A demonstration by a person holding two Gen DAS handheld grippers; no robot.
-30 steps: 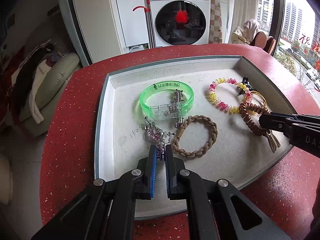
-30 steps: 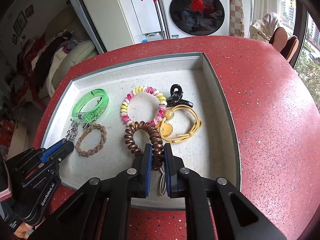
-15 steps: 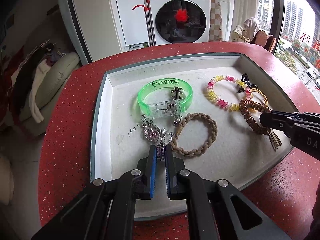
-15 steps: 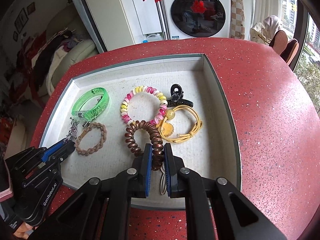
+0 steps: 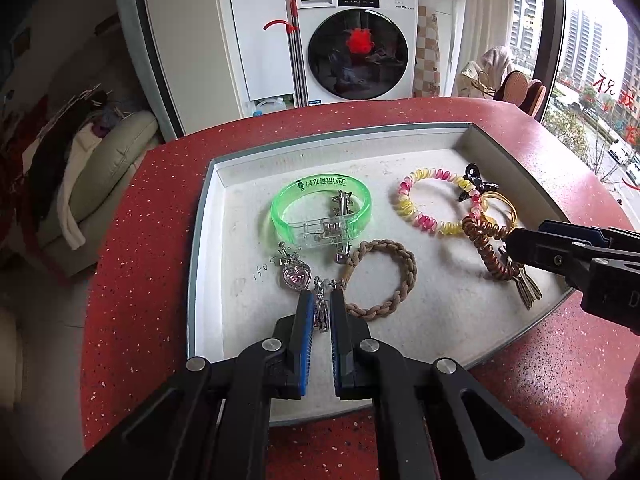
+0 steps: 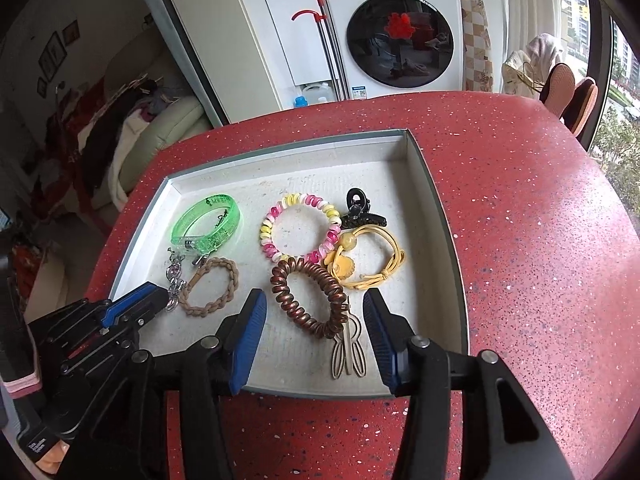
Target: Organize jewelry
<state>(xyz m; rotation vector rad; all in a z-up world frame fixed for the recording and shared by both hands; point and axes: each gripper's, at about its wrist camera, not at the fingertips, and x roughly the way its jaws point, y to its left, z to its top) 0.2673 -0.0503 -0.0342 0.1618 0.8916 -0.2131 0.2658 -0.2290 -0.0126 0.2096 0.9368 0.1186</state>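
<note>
A grey tray (image 5: 204,248) (image 6: 440,216) on the red table holds the jewelry. My left gripper (image 5: 318,300) is shut on a silver chain with a pink heart charm (image 5: 296,276), which also shows in the right wrist view (image 6: 174,276). My right gripper (image 6: 314,300) is open, its jaws on either side of the brown coil hair tie (image 6: 308,300) (image 5: 486,244), which lies free on the tray. A green bangle (image 5: 320,208) (image 6: 206,222), a braided tan bracelet (image 5: 380,276) (image 6: 210,286) and a pink-yellow coil tie (image 5: 436,204) (image 6: 300,228) lie near.
A black claw clip (image 6: 360,210) and a yellow cord bracelet (image 6: 368,260) lie at the tray's right. A beige hair clip (image 6: 348,344) lies under the brown coil. The red table (image 6: 520,240) surrounds the tray. A washing machine (image 6: 400,32) stands behind.
My right gripper has opened and let go of the brown coil hair tie. My left gripper has drawn the chain slightly toward the tray's near edge.
</note>
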